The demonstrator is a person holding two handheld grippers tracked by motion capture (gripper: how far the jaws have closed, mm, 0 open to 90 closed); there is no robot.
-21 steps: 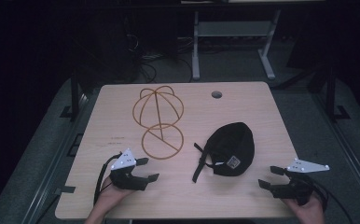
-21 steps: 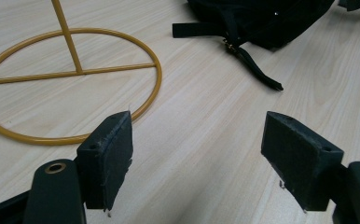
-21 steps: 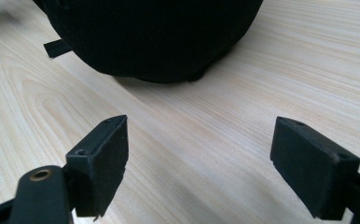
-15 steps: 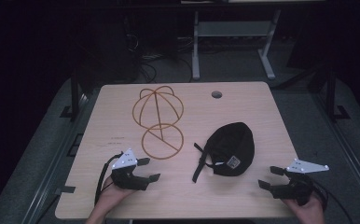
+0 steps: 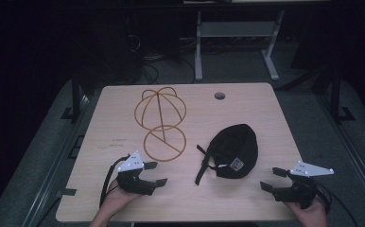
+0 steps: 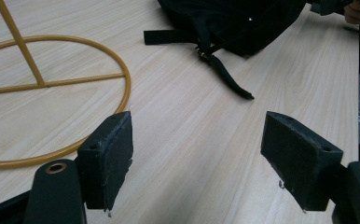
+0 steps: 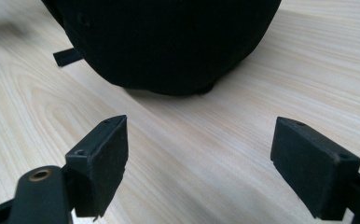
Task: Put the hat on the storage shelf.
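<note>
Two grippers, both w/ fingers spread wide and empty, sit at the near edge of the tabletop on either side of a black cap; compared w/ the high-view shots from the half-second or so before, nothing has visibly shifted. The left gripper rests near-left of the cap, the right gripper near-right of it, each well apart from the fabric. The cap lies crown-up, roughly mid-tabletop toward the right, its strap trailing out on the side facing the left gripper. Left of the cap, and apart from it, stands a gold wire hat stand, its ring base flat on the wood and its dome frame on the far side.

In the left gripper view the stand's ring curves just past one finger, w/ the cap's strap and buckle farther off. In the right gripper view the cap's dark crown looms straight ahead beyond the open fingers, w/ bare wood between.

Reading: no change means no step begun yet — cap untouched, stand bare. Prob. next: both grippers close in on the cap, likely to lift it toward the stand.
</note>
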